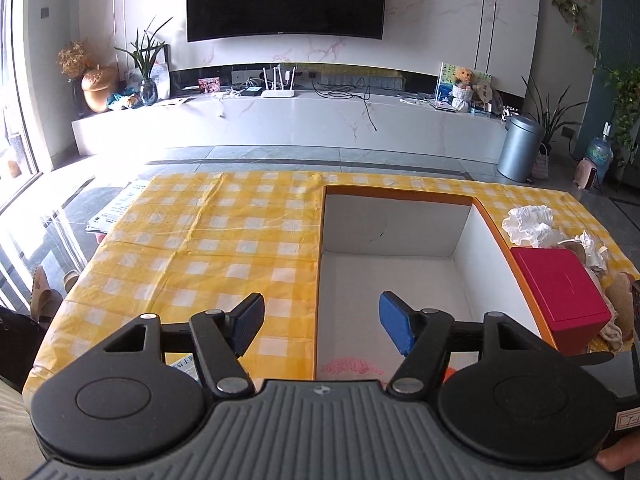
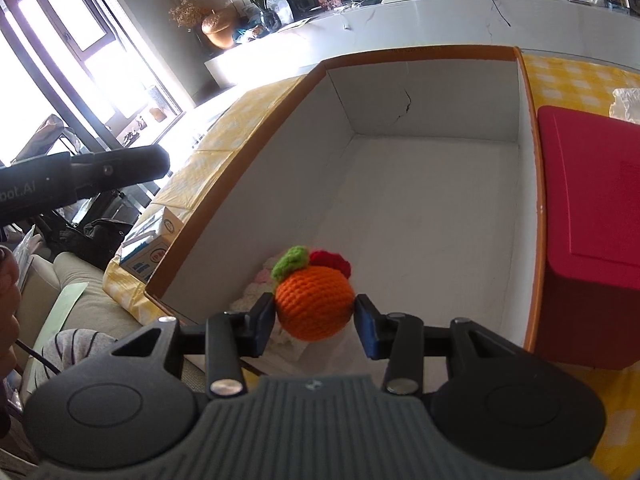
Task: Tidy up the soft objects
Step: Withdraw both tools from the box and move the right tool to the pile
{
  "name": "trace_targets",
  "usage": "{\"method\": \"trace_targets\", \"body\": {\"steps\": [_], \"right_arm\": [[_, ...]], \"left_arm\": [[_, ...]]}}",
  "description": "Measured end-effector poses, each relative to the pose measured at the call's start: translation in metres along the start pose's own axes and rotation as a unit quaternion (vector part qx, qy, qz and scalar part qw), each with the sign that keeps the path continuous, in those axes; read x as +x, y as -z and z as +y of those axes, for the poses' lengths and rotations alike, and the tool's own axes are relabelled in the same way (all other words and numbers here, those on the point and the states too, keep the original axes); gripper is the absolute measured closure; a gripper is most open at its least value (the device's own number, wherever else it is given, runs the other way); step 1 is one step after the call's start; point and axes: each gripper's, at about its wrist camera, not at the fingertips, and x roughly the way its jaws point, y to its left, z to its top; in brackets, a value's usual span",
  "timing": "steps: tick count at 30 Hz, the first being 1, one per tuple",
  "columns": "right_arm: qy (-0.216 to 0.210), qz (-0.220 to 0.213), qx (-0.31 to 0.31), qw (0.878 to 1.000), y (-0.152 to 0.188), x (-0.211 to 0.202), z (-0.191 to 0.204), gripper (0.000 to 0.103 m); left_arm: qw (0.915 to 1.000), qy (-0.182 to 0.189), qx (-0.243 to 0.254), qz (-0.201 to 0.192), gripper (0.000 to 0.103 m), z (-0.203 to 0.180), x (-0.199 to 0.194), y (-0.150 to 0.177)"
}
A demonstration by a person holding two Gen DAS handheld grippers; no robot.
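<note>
Left gripper spread wide, nothing between pads, over near-left rim of white box; pink knit piece on box floor at 6 o'clock under it. Right gripper clamped on orange crochet ball, over near corner of box, pale knit bits at 9 o'clock of ball. Red box at 3 o'clock, outside the wall. Ball likely light, squashy, grippy yarn, not fragile; best pinched across the round middle, clear of green leaf and red tuft at 12 o'clock
</note>
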Motion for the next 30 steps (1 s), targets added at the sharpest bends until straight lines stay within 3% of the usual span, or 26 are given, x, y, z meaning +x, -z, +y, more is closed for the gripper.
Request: {"method": "trace_targets", "body": {"steps": [2,6,11,13,21,30], "right_arm": [[-0.003,0.001,-0.003,1.000,0.000,-0.002,0.002,0.054],[-0.028,-0.010,0.002,1.000,0.005,-0.010,0.006,0.031],[-0.037,-0.042,0.001,0.998,0.005,-0.032,0.009,0.027],[-0.042,-0.061,0.000,0.997,0.006,-0.044,0.008,0.012],[-0.024,-0.117,0.009,0.993,0.008,-0.081,-0.004,0.009],[0.039,-0.164,0.012,0.986,0.014,-0.113,-0.012,0.005]], "left_arm": [[1.0000,0.000,-0.001,-0.001,0.025,0.001,-0.001,0.000],[1.0000,0.003,-0.004,-0.005,0.025,0.001,-0.003,0.000],[0.9999,0.011,-0.003,-0.008,0.025,-0.004,-0.006,0.001],[0.9999,0.011,0.003,-0.009,0.025,-0.007,-0.007,0.000],[0.9996,0.021,0.005,-0.019,0.025,-0.016,-0.016,0.001],[0.9984,0.039,0.002,-0.041,0.025,-0.026,-0.032,-0.002]]}}
